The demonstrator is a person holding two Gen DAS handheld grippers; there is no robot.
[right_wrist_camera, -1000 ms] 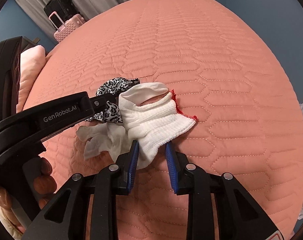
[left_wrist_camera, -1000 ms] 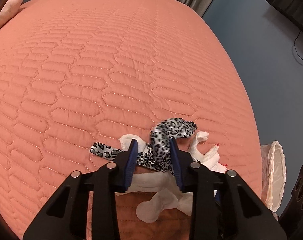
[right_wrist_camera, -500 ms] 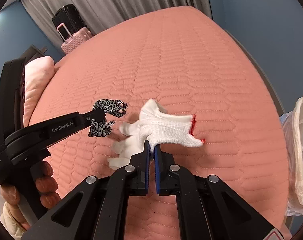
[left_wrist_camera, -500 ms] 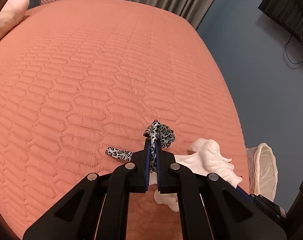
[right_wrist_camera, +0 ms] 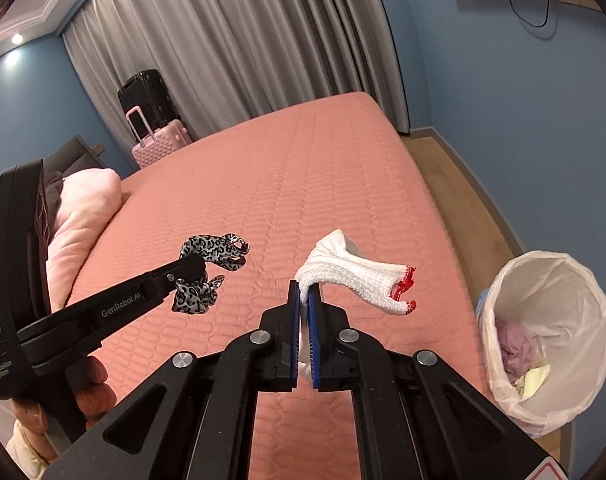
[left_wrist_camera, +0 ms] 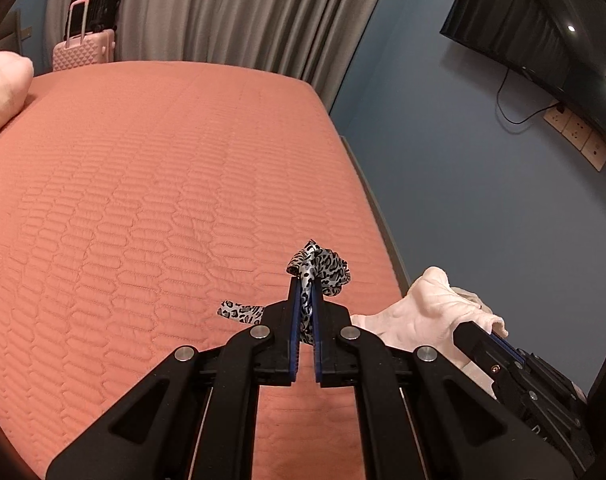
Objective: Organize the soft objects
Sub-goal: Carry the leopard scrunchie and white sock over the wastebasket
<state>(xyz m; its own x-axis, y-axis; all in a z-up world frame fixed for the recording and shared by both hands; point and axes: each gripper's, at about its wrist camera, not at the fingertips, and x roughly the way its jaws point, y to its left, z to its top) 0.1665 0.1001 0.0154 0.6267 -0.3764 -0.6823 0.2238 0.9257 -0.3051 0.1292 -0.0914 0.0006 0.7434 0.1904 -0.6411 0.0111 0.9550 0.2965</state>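
Observation:
My left gripper (left_wrist_camera: 305, 280) is shut on a leopard-print fabric strip (left_wrist_camera: 323, 266), held up above the salmon quilted bed (left_wrist_camera: 143, 200). The right wrist view shows that same strip (right_wrist_camera: 213, 254) dangling from the left gripper (right_wrist_camera: 195, 262). My right gripper (right_wrist_camera: 304, 286) is shut on a white knitted glove with a red cuff edge (right_wrist_camera: 359, 276), lifted clear of the bed (right_wrist_camera: 283, 184). From the left wrist view the glove (left_wrist_camera: 431, 308) hangs at the lower right in the right gripper (left_wrist_camera: 499, 334).
A bin lined with a white bag (right_wrist_camera: 543, 332) stands on the wooden floor by the bed's right side, holding crumpled items. A pink pillow (right_wrist_camera: 87, 208) lies at the bed's left. Pink and black suitcases (right_wrist_camera: 155, 136) stand by the grey curtain. A television (left_wrist_camera: 543, 40) hangs on the blue wall.
Both grippers closed on their items, the left on the leopard strip and the right on the white glove, then lifted them off the bed and apart.

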